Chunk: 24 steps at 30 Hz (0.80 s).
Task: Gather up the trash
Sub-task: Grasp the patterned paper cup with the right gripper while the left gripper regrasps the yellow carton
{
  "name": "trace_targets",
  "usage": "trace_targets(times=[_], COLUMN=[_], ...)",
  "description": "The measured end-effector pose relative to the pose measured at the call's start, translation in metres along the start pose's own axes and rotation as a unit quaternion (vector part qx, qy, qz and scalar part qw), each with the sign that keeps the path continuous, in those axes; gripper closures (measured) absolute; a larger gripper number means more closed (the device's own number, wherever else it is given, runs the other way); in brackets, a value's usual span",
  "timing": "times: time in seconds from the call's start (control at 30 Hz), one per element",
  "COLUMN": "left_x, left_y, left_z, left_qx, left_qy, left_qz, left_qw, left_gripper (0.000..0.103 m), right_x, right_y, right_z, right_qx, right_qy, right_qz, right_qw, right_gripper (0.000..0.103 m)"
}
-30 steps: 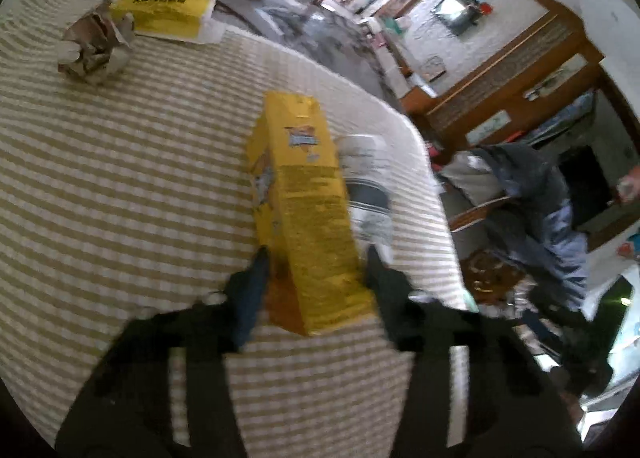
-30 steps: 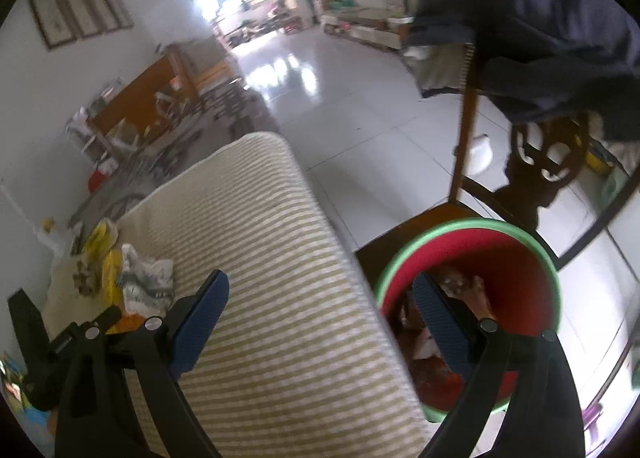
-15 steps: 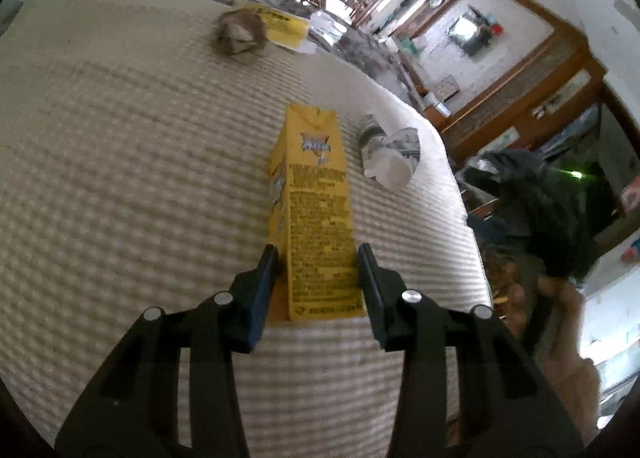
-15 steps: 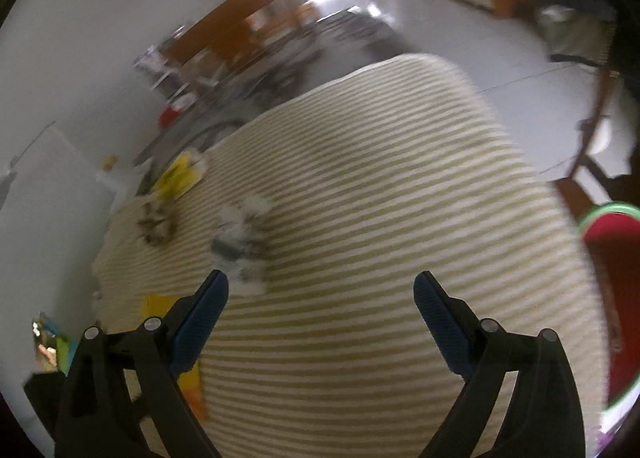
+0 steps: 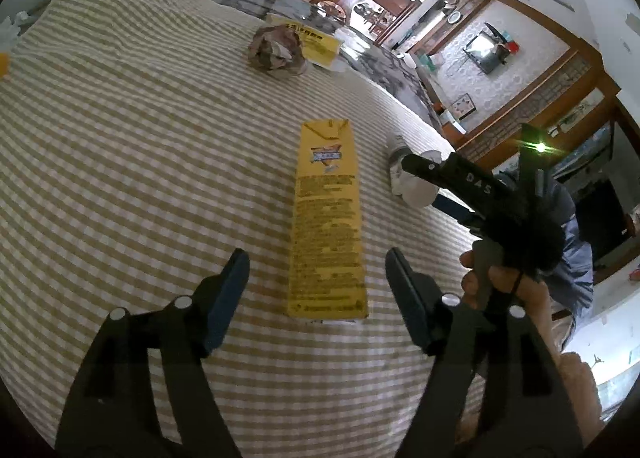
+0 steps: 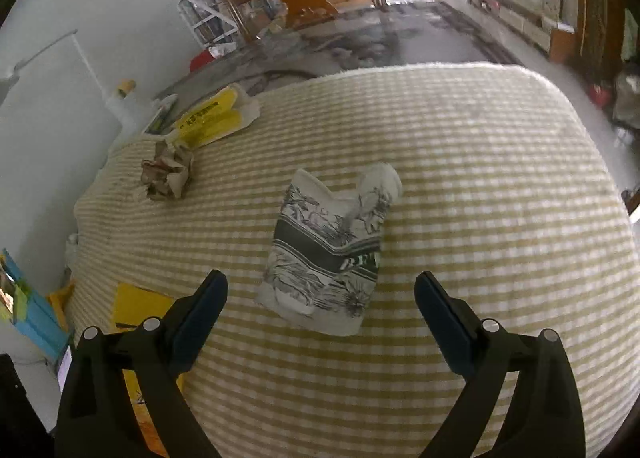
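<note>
The left tongs (image 5: 316, 278) have just been opening and now stand released, with the yellow carton (image 5: 327, 217) lying flat on the checked desk (image 5: 120, 145) between the jaws, untouched by either pad. The right tongs (image 6: 320, 310) are spread wide too, empty, hovering just short of the crushed paper cup (image 6: 328, 246), which lies on its side directly ahead of them, its squashed rim pointing away.

The risks, as I judge them: the cup is soft and already dented, so a closing grip across its wide middle may flatten it further and let it squirt out sideways. The carton has been let go on the cloth, not in any bin, so it remains to be collected; a long, smooth box seized near one end may swing or slip. The cloth could also bunch under descending tips and drag neighbouring litter.

In the left view the right tongs and the person's hand (image 5: 504, 286) carrying them sit close on the right, above the cup, so the two tools could knock together if both reach at once.

Farther off on the desk, a crumpled brown paper ball (image 5: 274, 47) lies near the far edge, with a flat yellow packet (image 5: 316, 41) just behind it. No bin shows in either view. Nothing lies between the right tongs and the cup.
</note>
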<state>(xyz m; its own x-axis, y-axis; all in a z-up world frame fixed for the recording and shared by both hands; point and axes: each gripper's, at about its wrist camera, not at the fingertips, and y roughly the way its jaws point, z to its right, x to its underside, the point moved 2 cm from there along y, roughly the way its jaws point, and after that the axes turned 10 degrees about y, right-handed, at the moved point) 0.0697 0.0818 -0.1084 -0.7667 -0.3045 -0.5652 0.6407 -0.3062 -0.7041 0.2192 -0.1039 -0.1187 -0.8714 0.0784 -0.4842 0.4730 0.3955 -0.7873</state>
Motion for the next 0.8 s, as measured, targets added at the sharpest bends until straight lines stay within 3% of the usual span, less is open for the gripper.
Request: trace_targets(times=[0.07, 0.1, 0.13, 0.17, 0.57, 0.8], left_x=[0.001, 0.001, 0.002, 0.001, -0.007, -0.012], left_y=[-0.001, -0.001, -0.002, -0.002, 0.002, 0.028], left_z=[-0.001, -0.001, -0.002, -0.002, -0.003, 0.005], left_qx=[-0.002, -0.004, -0.005, -0.007, -0.018, -0.040], left_qy=[0.002, 0.003, 0.004, 0.003, 0.007, 0.032], left_qz=[0.001, 0.001, 0.001, 0.002, 0.010, -0.012], left_qw=[1.0000, 1.0000, 1.0000, 1.0000, 0.9998, 0.9986], left_gripper=[0.033, 0.032, 0.032, 0.031, 0.023, 0.018], right_x=[0.000, 0.000, 0.000, 0.000, 0.002, 0.002], right_y=[-0.003, -0.003, -0.003, -0.003, -0.025, -0.035], right_z=[-0.001, -0.002, -0.002, -0.003, 0.003, 0.009], right_qx=[-0.008, -0.011, -0.013, -0.015, -0.029, -0.038], right_qy=[-0.004, -0.006, -0.008, -0.008, 0.012, 0.025], right_qz=[0.002, 0.000, -0.003, -0.005, -0.005, -0.003], right_qw=[1.000, 1.000, 1.000, 1.000, 0.999, 0.999], right_gripper=[0.024, 0.041, 0.050, 0.053, 0.053, 0.053])
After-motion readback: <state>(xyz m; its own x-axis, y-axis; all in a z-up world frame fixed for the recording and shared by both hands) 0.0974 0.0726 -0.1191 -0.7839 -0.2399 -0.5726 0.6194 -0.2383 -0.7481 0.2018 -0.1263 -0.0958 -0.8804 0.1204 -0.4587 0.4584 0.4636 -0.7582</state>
